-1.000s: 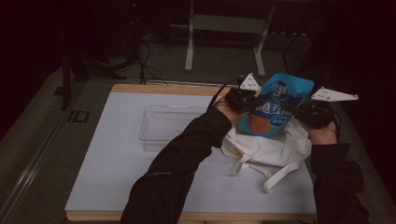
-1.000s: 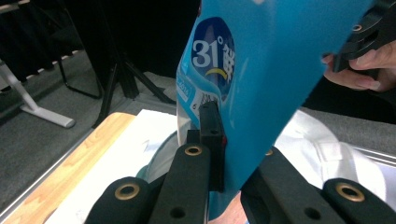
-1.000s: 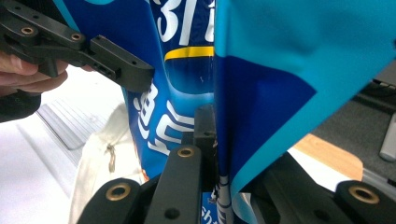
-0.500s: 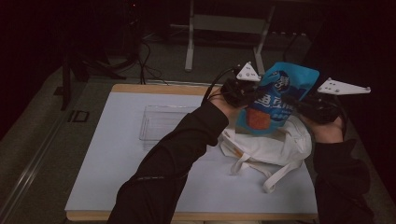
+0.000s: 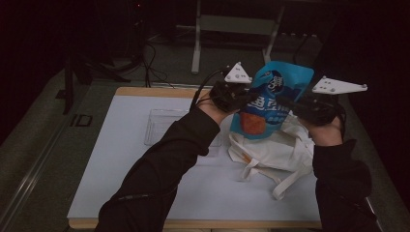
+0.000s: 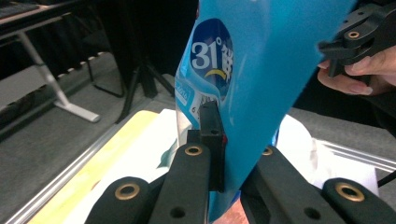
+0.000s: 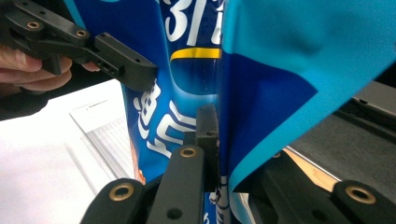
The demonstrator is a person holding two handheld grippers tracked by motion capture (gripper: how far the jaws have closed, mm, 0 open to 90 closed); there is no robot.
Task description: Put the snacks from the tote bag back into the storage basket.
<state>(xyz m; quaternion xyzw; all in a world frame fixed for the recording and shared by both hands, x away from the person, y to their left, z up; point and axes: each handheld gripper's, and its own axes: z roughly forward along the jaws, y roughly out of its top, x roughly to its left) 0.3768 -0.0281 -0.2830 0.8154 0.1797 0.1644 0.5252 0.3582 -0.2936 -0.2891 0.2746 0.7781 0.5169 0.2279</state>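
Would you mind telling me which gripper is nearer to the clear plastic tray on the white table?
Left. The left gripper holds the blue snack pouch just past the clear plastic tray; the right gripper grips the pouch's far side, above the white cloth bag.

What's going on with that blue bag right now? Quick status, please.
Left gripper and right gripper both shut on blue snack bag. Bag held above white tote bag. Nothing in the way.
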